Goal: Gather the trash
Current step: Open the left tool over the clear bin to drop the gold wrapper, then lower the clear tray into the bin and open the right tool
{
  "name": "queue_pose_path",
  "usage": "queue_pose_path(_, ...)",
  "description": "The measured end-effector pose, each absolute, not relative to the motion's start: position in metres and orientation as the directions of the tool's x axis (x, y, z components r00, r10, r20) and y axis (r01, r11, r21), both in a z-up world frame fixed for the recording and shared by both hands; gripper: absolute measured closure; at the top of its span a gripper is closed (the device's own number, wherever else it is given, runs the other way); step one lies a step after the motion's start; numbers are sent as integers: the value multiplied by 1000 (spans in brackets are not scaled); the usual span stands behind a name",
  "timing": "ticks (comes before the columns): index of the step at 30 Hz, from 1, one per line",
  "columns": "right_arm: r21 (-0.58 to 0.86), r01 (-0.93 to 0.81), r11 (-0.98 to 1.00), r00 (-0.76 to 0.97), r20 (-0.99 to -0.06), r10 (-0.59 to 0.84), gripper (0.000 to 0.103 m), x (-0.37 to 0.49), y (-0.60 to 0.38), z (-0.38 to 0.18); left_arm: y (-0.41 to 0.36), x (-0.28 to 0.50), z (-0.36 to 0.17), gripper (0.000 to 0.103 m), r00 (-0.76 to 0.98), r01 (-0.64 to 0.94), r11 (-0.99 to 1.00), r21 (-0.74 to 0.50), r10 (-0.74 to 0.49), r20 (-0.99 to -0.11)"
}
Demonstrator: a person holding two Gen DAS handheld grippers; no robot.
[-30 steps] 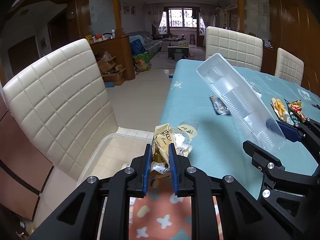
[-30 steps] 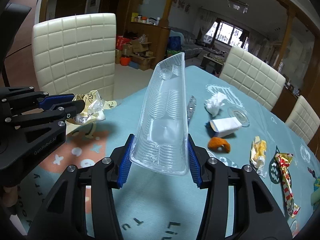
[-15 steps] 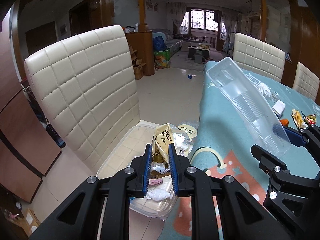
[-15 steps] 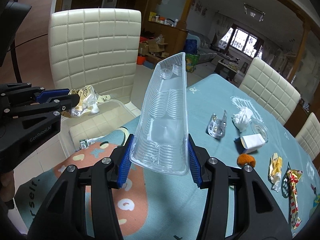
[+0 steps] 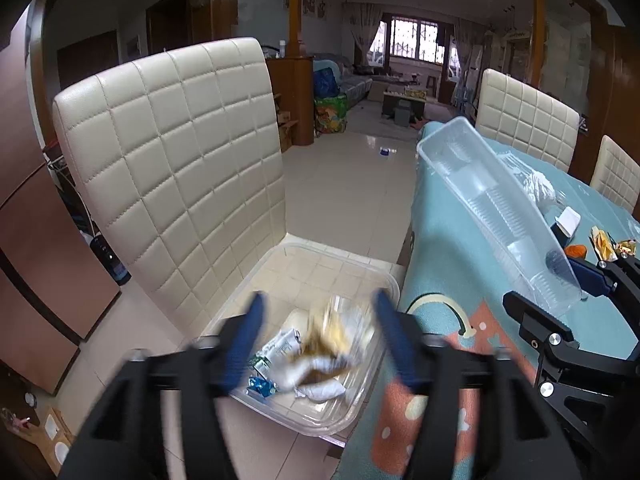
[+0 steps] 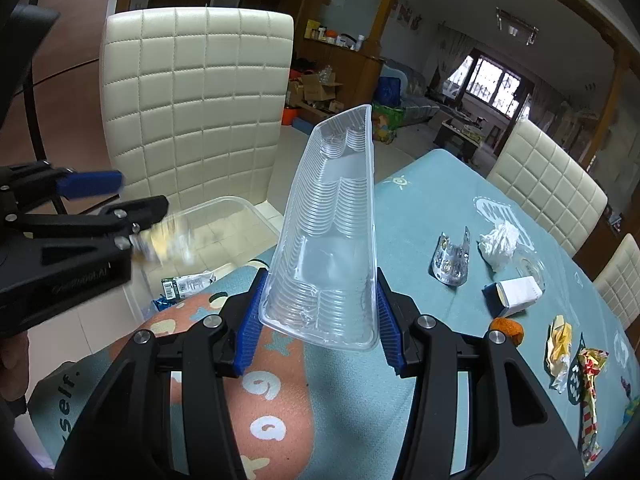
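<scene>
Left gripper [image 5: 318, 334]: blue-padded fingers spread wide, motion-blurred, above a clear plastic bin [image 5: 362, 410] that sits on the seat of a cream quilted chair [image 5: 168, 184]. A crinkly yellow-and-white wrapper [image 5: 334, 338] is blurred between the parted fingers, touching neither, over the bin. In the bin: crumpled white paper, a white-and-green packet, a blue foil scrap.

Right gripper [image 6: 318, 330]: blue ribbed pads clamped on the near end of a clear tray [image 6: 334, 236], one pad on each long side. The tray is thin, stiff plastic, long and narrow with ribbed walls; its long axis rises steeply from the fingers, far end pointing up and away, hollow face toward the camera. It is held over the near left edge of the table [image 6: 432, 200], beside the bin.

Table cover is teal with cartoon print. Toward its right edge: foil blister pack [image 6: 452, 262], crumpled tissue [image 6: 498, 242], small white box [image 6: 516, 292], orange scrap [image 6: 508, 330], yellow wrapper [image 6: 560, 344], red-and-gold wrapper [image 6: 590, 376].
</scene>
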State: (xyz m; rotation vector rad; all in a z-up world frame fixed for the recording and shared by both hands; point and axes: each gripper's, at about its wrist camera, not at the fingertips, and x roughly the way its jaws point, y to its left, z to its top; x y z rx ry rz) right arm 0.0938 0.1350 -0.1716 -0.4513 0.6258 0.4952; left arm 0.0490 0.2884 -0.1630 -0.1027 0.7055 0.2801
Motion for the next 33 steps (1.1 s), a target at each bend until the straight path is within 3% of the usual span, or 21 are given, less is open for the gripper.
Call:
queue_pose_path(1,-247,-561,790,703,-646,297,52,94,136,-172,287,47,-161,27,734,-290,957,7,227,-640)
queue_pose_path(33,-261,-605,752,695,-634,339,48,99,164,-164,303,34,-159,27,715,-345,937,43,293,-634)
